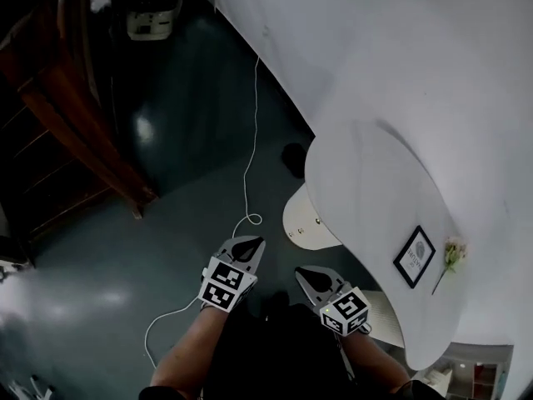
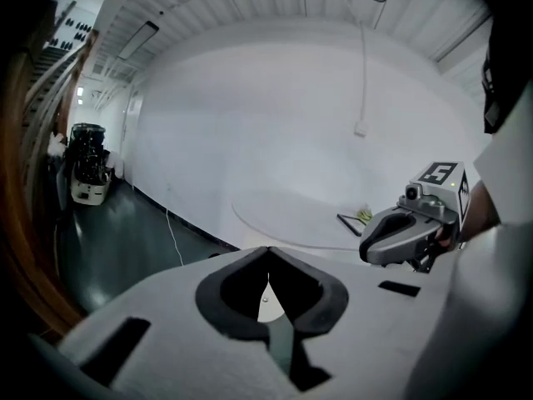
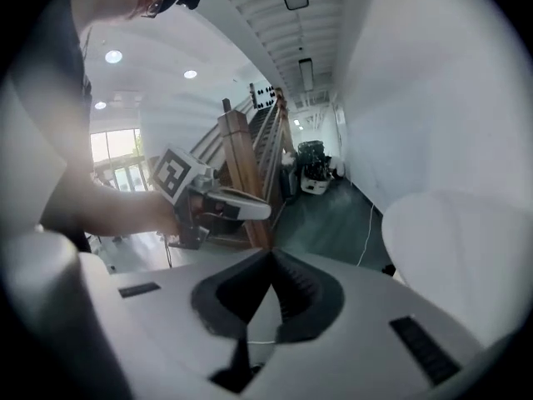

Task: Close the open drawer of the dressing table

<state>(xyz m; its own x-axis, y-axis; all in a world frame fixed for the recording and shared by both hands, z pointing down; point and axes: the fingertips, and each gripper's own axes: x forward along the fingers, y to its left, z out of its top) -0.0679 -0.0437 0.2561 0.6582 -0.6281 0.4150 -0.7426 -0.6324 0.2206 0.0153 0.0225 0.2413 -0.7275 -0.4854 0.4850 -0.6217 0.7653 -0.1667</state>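
Left gripper (image 1: 247,245) and right gripper (image 1: 306,274), both clenched empty, hang near the drawer (image 1: 310,222) jutting from under the dressing table (image 1: 366,182); rigid, probably easy-sliding, best pushed flat on its front panel.

The left gripper (image 2: 267,251) holds its jaws together, empty, facing the white dressing table (image 2: 283,213); a dark frame (image 2: 348,223) sits near its right edge.

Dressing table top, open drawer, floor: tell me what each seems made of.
Dressing table top: smooth matte white, likely painted or laminated board; no grain shows.
Open drawer: cream panel, similar finish, with small shiny knobs, perhaps metal.
Floor: dark teal, glossy, perhaps epoxy or vinyl; lights reflect in it.
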